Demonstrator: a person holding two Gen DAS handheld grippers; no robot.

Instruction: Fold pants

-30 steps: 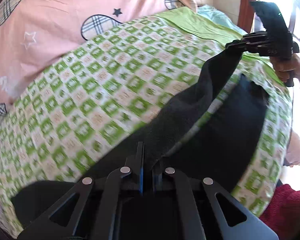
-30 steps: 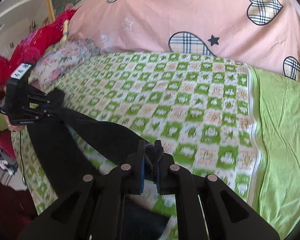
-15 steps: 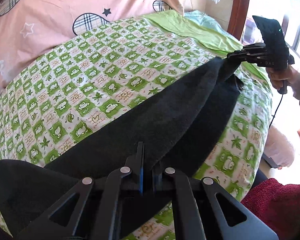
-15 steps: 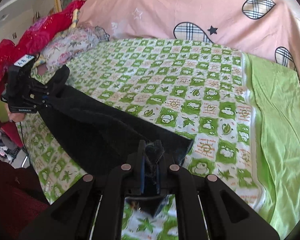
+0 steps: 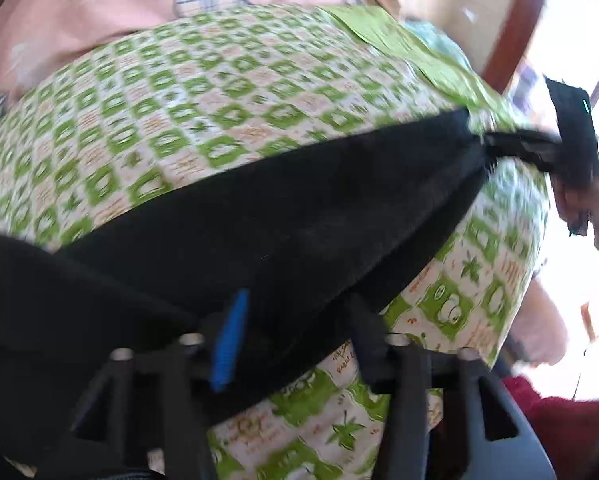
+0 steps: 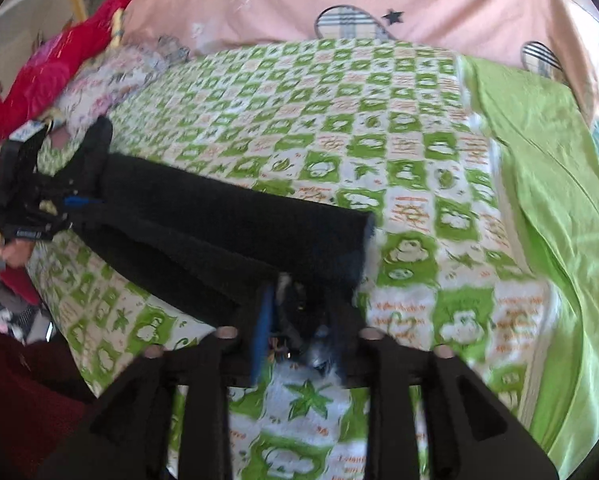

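Pants (image 5: 283,216) lie long and black across the green checked sheet (image 5: 219,104) on the bed, and the step in hand looks like letting go after laying them down. In the left wrist view, the left tongs (image 5: 295,332) are opening: the jaws stand apart, with the near end of the pants lying between them, and the pads do not seem to press the cloth. Far off at the other end, the right tongs (image 5: 511,150) sit at the tip of the pants; it is too blurry there to tell how they stand. In the right wrist view, the right tongs (image 6: 303,320) are opening too, with a bunched bit of pants (image 6: 235,220) between the parted jaws. The left tongs (image 6: 59,208) are at the far end, held by a hand (image 6: 13,252). Next, I think, both tongs need to lift clear of the cloth, then grab one end again and bring it over to the other.
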